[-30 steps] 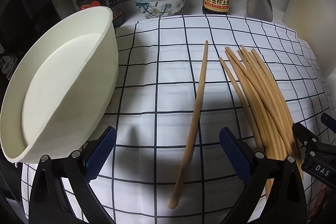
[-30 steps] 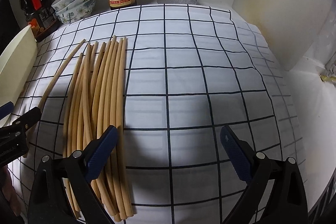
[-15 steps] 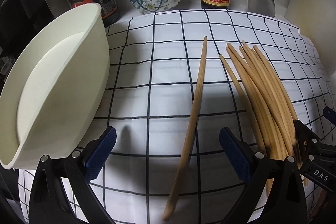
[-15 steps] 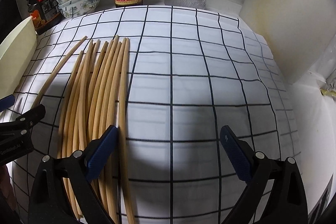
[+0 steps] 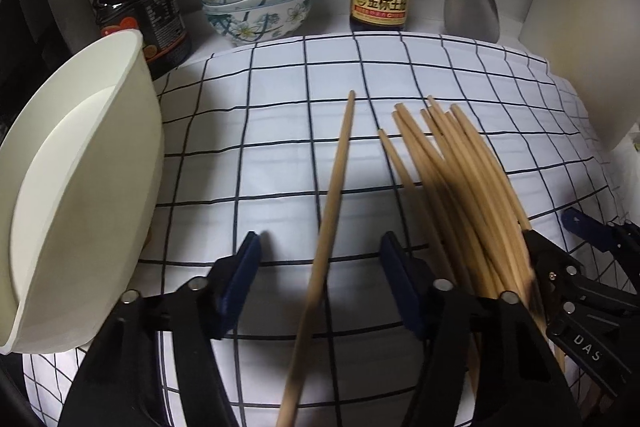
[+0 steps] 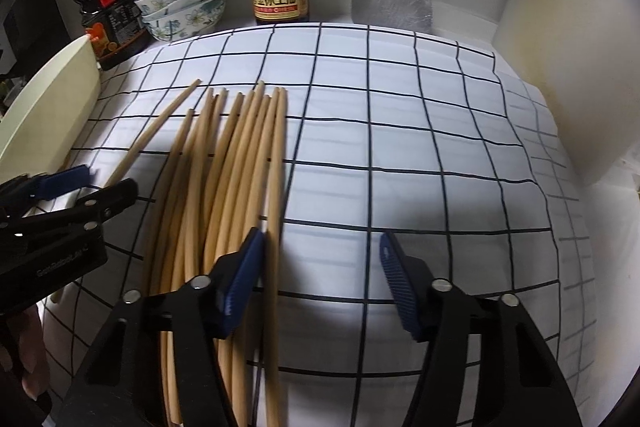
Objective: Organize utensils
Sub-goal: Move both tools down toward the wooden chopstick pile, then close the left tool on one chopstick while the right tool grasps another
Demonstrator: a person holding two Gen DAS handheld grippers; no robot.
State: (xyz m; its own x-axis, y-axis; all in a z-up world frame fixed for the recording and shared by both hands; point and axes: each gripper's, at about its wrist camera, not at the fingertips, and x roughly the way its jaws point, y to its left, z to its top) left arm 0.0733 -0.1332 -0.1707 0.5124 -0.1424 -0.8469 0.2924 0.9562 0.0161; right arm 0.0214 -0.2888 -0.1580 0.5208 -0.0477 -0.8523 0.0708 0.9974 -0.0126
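Left view: the left gripper [image 5: 320, 287] is closing around one lone chopstick [image 5: 334, 203], pads not touching it. The tub [image 5: 80, 195] crowds the left edge.

Right view: the right gripper [image 6: 322, 285] is closing; the pile's [image 6: 224, 187] outermost stick lies just inside its left pad. Bare cloth [image 6: 420, 147] spreads rightward.

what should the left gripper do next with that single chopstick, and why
Probably finish closing and lift. The left gripper straddles the lone chopstick, its jaws closing but pads not yet touching it. This stick lies apart from the chopstick bundle on the checked cloth, so pinching it is likely the way to bring it over to the rest.
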